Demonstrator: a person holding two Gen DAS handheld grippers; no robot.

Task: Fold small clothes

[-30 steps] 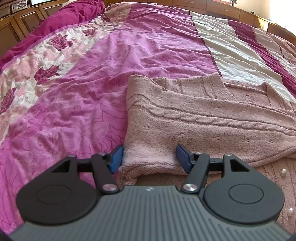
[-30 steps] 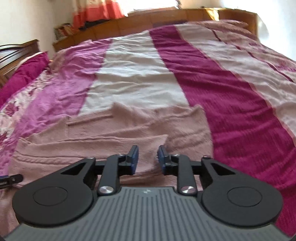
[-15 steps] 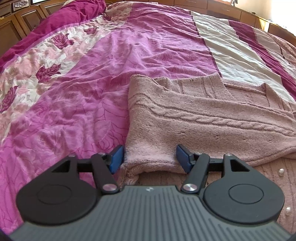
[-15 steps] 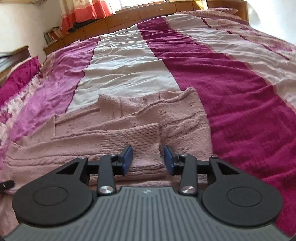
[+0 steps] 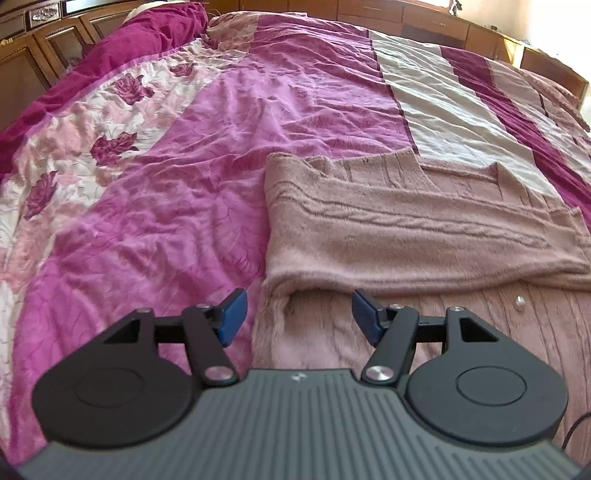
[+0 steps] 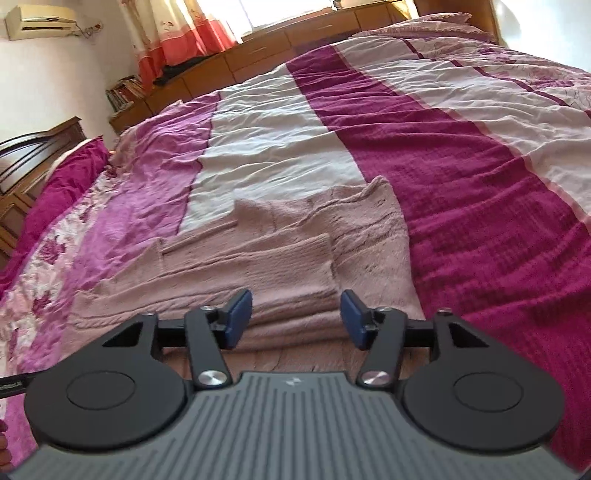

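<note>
A dusty-pink cable-knit sweater (image 5: 406, 236) lies flat on the bed, its far part folded over toward me so a soft fold edge runs across it. In the left wrist view, my left gripper (image 5: 297, 314) hovers open just short of the fold's left corner, with nothing between its blue pads. The same sweater (image 6: 280, 266) fills the middle of the right wrist view, where a folded sleeve panel lies on top. My right gripper (image 6: 295, 317) is above that panel's near edge; its jaws are opening and the pads stand clear of the knit.
The bed is covered by a striped magenta, cream and floral quilt (image 5: 166, 184). Wooden cabinets (image 5: 33, 55) line the far side. A curtain (image 6: 177, 29) and a wooden headboard (image 6: 33, 155) stand behind the bed. Small pearl buttons (image 5: 520, 302) dot the sweater's near layer.
My right gripper's jaws widened from nearly shut, letting go of the sleeve panel, and drew back. The left gripper pulled back and up from the fold corner, staying open.
</note>
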